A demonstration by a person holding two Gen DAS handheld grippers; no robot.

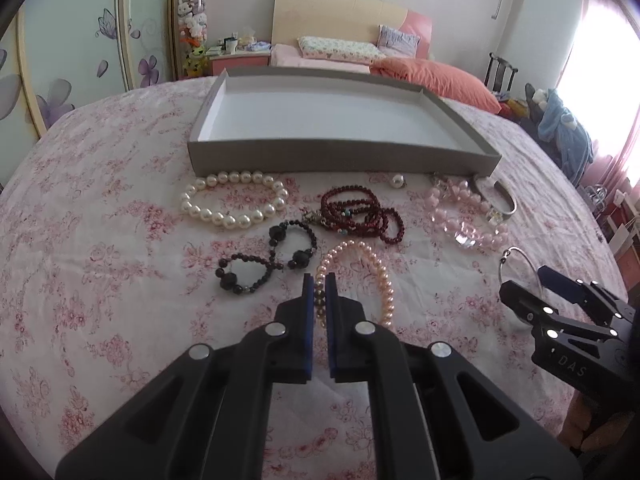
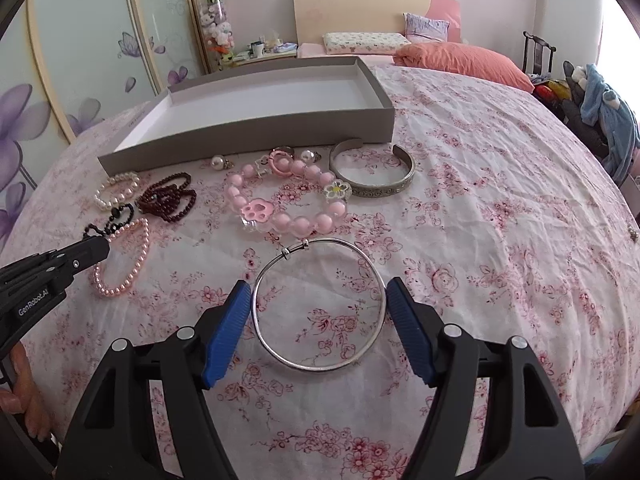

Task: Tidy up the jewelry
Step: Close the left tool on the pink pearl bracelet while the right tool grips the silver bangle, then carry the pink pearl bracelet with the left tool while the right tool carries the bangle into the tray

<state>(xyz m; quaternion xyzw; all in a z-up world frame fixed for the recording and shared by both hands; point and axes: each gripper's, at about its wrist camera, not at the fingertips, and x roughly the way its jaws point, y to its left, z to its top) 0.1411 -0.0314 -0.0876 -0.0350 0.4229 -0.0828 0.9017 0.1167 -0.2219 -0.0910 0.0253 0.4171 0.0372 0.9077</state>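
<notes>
- The left hand-held gripper [image 1: 319, 285] is clamped on the pink pearl bracelet [image 1: 370, 276], which lies on the bed [image 1: 100, 240], long axis running away from the camera.
- The right hand-held gripper [image 2: 318, 292] stands open around the flat silver bangle [image 2: 320, 304]; whether the pads touch it is unclear.

Left gripper [image 1: 319, 286] angled down, jaws pinched tight on a pink bead strand [image 1: 372, 272]. Right gripper [image 2: 318, 294] angled down too, jaws spread wide either side of a silver bangle [image 2: 320, 306], pads just beside its rim.

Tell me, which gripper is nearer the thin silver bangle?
Right. The right gripper has its open fingers either side of the thin silver bangle; the left gripper sits away, shut on the pink pearl bracelet.
</notes>
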